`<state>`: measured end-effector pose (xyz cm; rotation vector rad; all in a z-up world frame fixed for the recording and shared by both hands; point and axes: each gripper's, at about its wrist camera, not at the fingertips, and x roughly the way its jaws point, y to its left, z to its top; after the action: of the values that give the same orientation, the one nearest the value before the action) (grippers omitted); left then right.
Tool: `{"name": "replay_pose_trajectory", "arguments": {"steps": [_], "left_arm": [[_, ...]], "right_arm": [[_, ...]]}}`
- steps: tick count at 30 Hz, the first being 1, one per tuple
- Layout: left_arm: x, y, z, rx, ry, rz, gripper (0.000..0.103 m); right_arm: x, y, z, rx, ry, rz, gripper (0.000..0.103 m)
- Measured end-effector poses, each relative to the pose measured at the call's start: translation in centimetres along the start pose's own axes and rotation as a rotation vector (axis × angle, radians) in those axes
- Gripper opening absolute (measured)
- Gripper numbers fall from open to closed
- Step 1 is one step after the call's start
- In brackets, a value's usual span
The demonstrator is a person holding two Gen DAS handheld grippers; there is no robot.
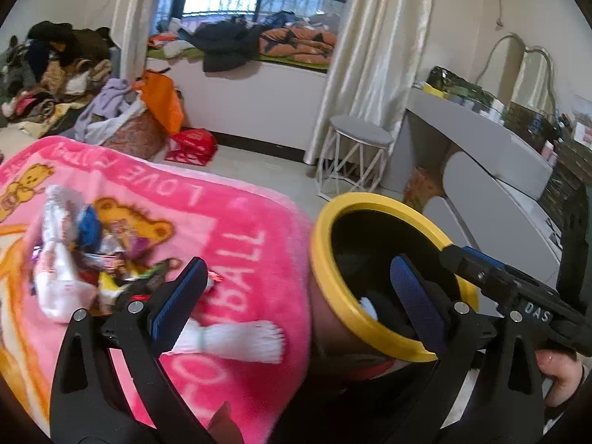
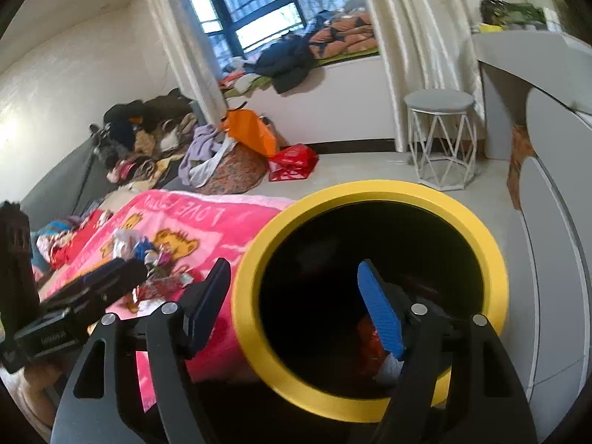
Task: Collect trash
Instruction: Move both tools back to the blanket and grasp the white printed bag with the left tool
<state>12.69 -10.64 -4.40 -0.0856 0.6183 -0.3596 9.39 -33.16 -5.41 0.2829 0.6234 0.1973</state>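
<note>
A: What does your left wrist camera give you?

B: Your left gripper (image 1: 299, 303) stands spread wide with nothing between its blue pads; one finger hangs over the pink blanket (image 1: 236, 244), the other over the mouth of the yellow-rimmed bin (image 1: 325, 259); the bin sits just beside the blanket's edge, tipped toward you. The trash pile (image 1: 85, 255), crumpled wrappers and white paper, lies on the blanket to the left of your finger, blurred; a white tissue (image 1: 236, 336) lies on the blanket between the fingers, nearer the left one. Your right gripper (image 1: 449, 251) comes in from the right with its tip at the bin's rim; from here you cannot tell how its fingers stand.

A: And your right wrist camera?

B: Your right gripper (image 2: 292, 307) is released too, fingers well apart and holding nothing; the left finger is over the blanket's edge (image 2: 222, 236), the right one inside the bin's opening; the yellow rim (image 2: 244, 318) fills the middle of the view. Down in the dark bin you can see something red and a bit of white (image 2: 370, 347) beside your right finger. The trash pile (image 2: 148, 255) sits on the blanket to the left, with your left gripper (image 2: 122, 270) reaching in just beside it; its fingers are too dark to read.
</note>
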Motion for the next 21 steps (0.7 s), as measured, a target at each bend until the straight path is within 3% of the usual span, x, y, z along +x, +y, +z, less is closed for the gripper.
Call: {"name": "replay_pose_trajectory", "arguments": {"steps": [21], "left_arm": [[-4.8,10.1,-0.7,-0.193,-0.063,0.18,0.091]], "right_arm": [[3.4,12.7,-1.9,-0.3,0.095,0.16,0.07]]}}
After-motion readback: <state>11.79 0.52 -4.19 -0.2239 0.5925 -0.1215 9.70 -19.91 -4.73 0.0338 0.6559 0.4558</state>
